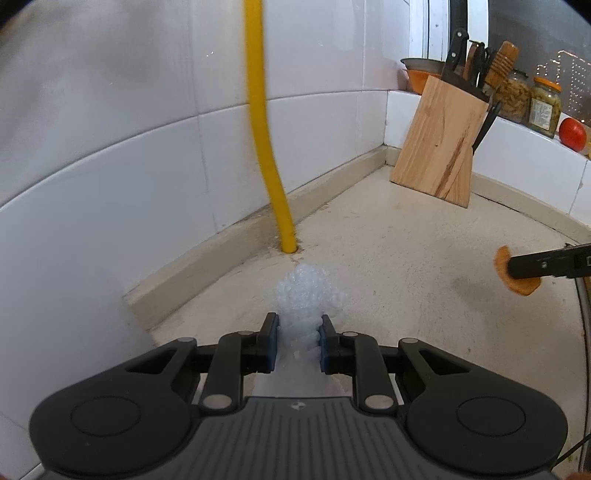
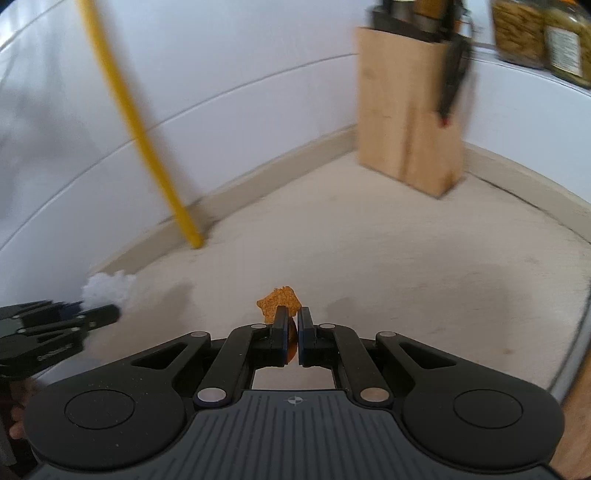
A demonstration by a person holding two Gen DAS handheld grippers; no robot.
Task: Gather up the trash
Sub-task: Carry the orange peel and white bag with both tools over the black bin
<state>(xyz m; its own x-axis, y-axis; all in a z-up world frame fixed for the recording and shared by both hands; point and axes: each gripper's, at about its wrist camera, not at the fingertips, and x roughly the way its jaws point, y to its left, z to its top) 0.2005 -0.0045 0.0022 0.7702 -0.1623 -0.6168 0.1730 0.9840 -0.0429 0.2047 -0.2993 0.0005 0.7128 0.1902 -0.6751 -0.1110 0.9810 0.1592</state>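
The right wrist view is smearing the knife block (image 2: 408, 122) and the jars (image 2: 543, 33), whose tops the upper edge is cutting off, so their labels are staying unreadable. The right gripper (image 2: 292, 321) is hiding the lower part of the orange scrap (image 2: 277, 301) between its pads. In the left wrist view, the right edge is cropping that gripper's body, and the left gripper (image 1: 298, 334) is covering the bottom of the crumpled bubble wrap (image 1: 308, 291).

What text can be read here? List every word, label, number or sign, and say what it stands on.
No text can be read in either view.
Jar label: print too small to read.
Same jar label in the right wrist view: blurred.
Left hand-held gripper body: a small round emblem, no lettering.
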